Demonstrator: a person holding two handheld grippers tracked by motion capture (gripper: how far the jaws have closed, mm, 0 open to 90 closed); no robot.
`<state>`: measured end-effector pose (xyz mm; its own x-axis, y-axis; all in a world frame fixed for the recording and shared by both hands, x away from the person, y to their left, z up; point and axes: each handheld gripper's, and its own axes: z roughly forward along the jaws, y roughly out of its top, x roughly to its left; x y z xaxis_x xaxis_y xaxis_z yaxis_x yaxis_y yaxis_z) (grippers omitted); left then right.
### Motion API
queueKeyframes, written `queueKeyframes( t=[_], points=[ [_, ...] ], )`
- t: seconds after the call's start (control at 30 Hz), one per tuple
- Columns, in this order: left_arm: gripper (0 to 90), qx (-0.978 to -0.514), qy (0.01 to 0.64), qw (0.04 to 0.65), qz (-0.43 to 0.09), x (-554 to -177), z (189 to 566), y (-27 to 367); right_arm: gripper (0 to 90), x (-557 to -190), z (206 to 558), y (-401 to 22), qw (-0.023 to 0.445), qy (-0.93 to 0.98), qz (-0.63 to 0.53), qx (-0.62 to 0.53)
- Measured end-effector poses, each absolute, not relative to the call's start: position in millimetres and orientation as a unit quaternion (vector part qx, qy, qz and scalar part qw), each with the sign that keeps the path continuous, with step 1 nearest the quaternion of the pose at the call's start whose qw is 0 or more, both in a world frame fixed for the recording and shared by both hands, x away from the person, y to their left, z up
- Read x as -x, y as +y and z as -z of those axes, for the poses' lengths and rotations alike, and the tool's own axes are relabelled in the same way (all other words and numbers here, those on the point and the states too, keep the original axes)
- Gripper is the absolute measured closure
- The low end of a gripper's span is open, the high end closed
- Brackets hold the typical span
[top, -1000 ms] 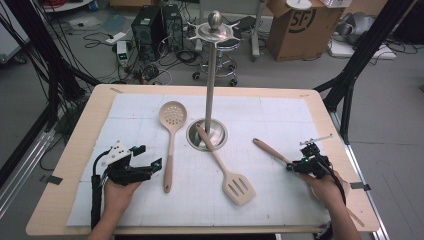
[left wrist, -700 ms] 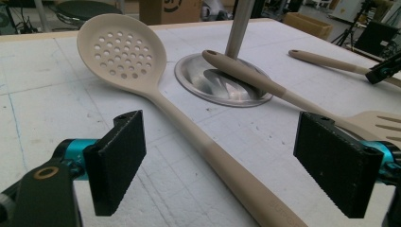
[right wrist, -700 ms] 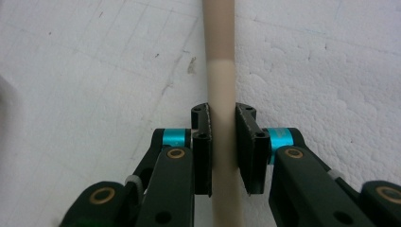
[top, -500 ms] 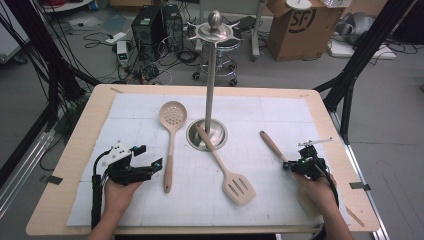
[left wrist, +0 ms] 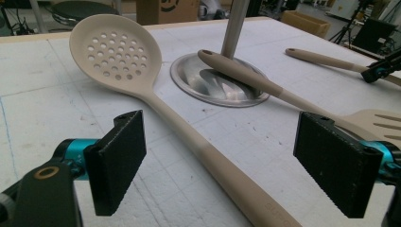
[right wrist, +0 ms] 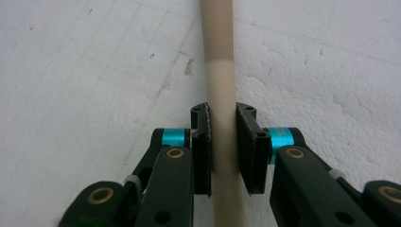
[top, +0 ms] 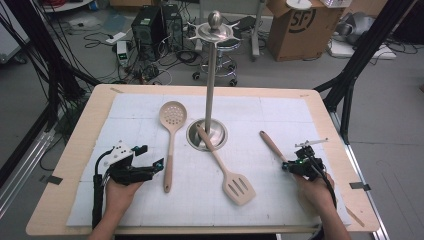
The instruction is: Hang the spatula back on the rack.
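A beige skimmer spoon (top: pixel 170 145) (left wrist: pixel 118 56) lies on the white mat. Its handle runs between the wide-apart pads of my open left gripper (top: pixel 151 156) (left wrist: pixel 222 161), which do not touch it. A slotted spatula (top: pixel 225 165) (left wrist: pixel 265 85) lies with its handle end on the round base of the metal stand (top: pixel 212 75). On the right, my right gripper (top: pixel 287 165) (right wrist: pixel 222 137) has just been closing and is shut on the shaft of a third beige utensil (top: pixel 272 145) (right wrist: pixel 217 47). That utensil's handle points away toward the stand, and its head is hidden under the hand.
The wooden table (top: pixel 330 130) carries the white mat (top: pixel 280 110). Beyond its far edge the floor holds a cardboard box (top: pixel 295 25), a computer tower (top: pixel 150 25), a stool and cables. Black frame legs stand at both sides.
The right gripper's utensil has swung, its handle end moving away from me and slightly rightward. The left gripper, skimmer and spatula have stayed where they were.
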<state>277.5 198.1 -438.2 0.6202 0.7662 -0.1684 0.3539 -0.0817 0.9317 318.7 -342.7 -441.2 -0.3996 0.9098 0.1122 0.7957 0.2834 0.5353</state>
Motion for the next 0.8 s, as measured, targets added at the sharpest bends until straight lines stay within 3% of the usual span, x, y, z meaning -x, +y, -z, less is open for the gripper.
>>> queueKeyframes(
  t=[0.2, 0.8],
  points=[
    [18.2, -0.711, 0.395, 0.551, -0.186, -278.5, 438.9, 198.3, 78.4, -311.7, 439.0, -342.5, 0.091, 0.764, -0.346, -0.537],
    [18.5, -0.71, 0.396, 0.552, -0.186, -277.1, 438.4, 200.0, 78.4, -314.8, 381.3, -292.3, 0.093, 0.733, -0.498, -0.454]
  ],
)
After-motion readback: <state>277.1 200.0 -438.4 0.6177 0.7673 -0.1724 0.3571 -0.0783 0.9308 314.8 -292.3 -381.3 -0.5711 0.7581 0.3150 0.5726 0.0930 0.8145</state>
